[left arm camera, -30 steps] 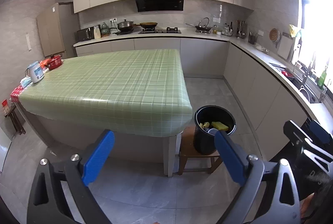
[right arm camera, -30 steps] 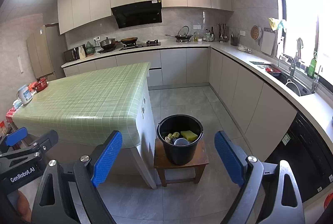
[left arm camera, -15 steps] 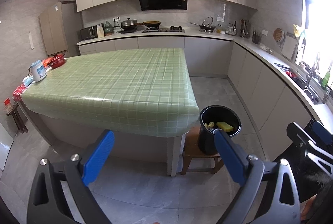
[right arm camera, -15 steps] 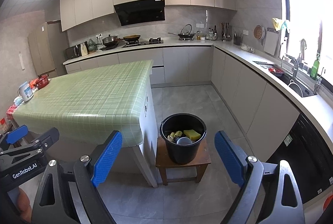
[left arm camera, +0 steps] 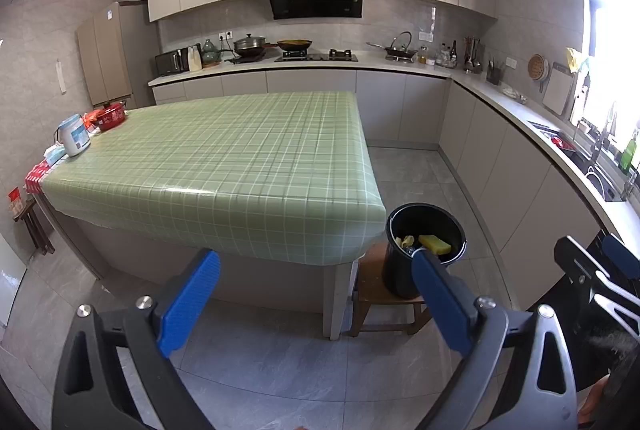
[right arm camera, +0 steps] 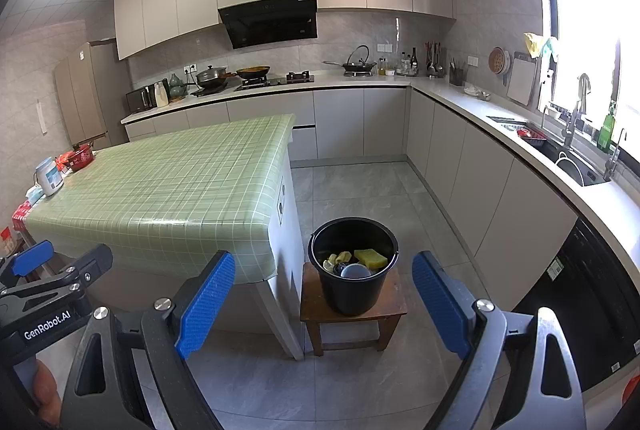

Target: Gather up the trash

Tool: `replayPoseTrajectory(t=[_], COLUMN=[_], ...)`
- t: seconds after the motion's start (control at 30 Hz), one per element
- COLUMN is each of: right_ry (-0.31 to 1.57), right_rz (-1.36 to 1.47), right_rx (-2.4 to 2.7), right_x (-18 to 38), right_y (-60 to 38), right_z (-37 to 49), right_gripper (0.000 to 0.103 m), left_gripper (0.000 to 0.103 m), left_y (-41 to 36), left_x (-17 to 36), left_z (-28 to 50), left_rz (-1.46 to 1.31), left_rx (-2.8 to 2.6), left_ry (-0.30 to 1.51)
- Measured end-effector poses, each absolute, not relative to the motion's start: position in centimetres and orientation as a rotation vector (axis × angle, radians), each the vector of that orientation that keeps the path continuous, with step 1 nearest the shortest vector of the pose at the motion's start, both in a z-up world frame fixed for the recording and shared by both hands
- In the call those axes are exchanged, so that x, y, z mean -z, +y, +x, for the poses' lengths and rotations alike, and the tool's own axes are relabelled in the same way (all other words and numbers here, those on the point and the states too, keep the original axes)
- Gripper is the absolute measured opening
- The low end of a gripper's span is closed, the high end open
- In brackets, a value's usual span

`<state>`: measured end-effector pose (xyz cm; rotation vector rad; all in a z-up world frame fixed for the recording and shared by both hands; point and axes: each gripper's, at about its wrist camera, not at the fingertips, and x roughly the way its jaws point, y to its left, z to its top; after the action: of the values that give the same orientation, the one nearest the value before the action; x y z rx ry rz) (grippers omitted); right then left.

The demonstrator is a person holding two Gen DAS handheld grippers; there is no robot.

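A black bucket stands on a small wooden stool beside the table's right end. Inside it lie a yellow sponge, crumpled yellowish scraps and a pale round item. The bucket also shows in the left wrist view, partly behind a fingertip. My left gripper is open and empty, held away from the table at floor-facing height. My right gripper is open and empty, well short of the bucket.
A table with a green checked cloth fills the left middle. A white jar and a red pot stand at its far left end. Grey cabinets and a counter with a sink run along the right. Grey tiled floor lies between.
Both grippers have drawn back slightly and risen; the table and bucket look a little farther off. Both stay open and empty.
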<state>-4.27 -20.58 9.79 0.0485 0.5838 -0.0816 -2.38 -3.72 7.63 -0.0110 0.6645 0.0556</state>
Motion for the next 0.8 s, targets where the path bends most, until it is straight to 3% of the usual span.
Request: replayPoseTrajectory(t=[0.8], right_ry=[0.595], right_rz=[0.05], right_rx=[0.092], right_x=[-9.2], right_y=[-20.7], right_z=[-3.7], right_gripper=[0.092], left_gripper=[0.098], left_y=[-4.4], left_x=[-7.2], left_z=[-1.3], left_rz=[-0.013], left_rx=[-0.026], left_ry=[0.683])
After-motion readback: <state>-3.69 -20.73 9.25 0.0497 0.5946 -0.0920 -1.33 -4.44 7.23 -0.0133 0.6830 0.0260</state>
